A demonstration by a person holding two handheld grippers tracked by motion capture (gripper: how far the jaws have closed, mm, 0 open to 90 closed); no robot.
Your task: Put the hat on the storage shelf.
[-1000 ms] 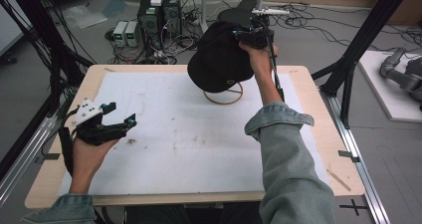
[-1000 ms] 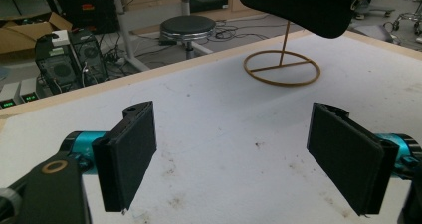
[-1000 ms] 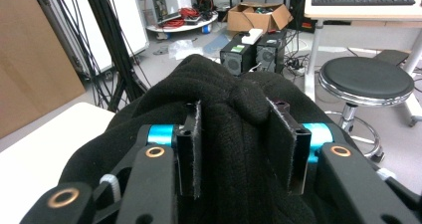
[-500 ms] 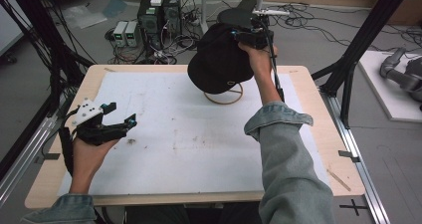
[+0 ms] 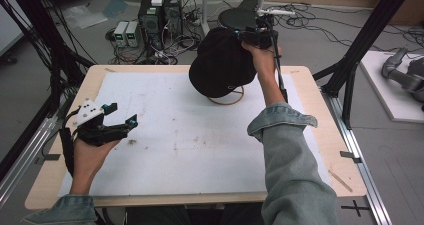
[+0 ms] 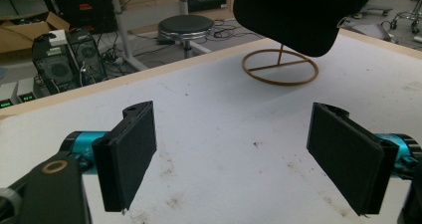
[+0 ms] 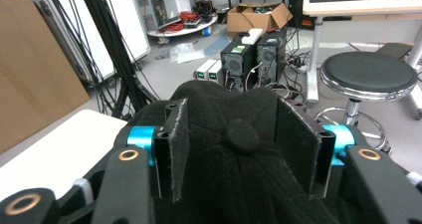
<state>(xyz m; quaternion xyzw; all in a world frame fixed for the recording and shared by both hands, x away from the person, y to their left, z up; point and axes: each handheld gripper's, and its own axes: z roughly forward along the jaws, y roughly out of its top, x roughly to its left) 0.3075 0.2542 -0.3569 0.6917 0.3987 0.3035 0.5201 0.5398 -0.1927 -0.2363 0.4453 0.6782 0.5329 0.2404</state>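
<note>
**Black cap held up over its wire stand**

The right gripper point(image 5: 252, 35) is raised above the far middle part of the desk point(image 5: 320, 135), and its fingers point(image 7: 179, 149) are closed on the crown of a black cap point(image 5: 222, 67). In the right gripper view the two pads press the cloth from both sides, with the top button point(image 7: 241, 134) of the cap between them. The cap hangs in the air — it does not touch the desk. In the high view its crown is turned up toward the gripper, and the darker lower edge points down toward the desk. Which way the brim points I cannot tell.

Just under the cap stands a thin wire stand point(image 5: 226, 97) with a round ring as base; in the left gripper view the ring point(image 6: 279, 67) lies flat on the white desk cover and a thin rod goes up from it toward the cap.

The left gripper point(image 5: 120, 127) is held low at the left side of the desk, well apart from the cap. Its fingers point(image 6: 127, 154) are spread wide and hold nothing — between them there is the white cover with small dark marks.
</note>
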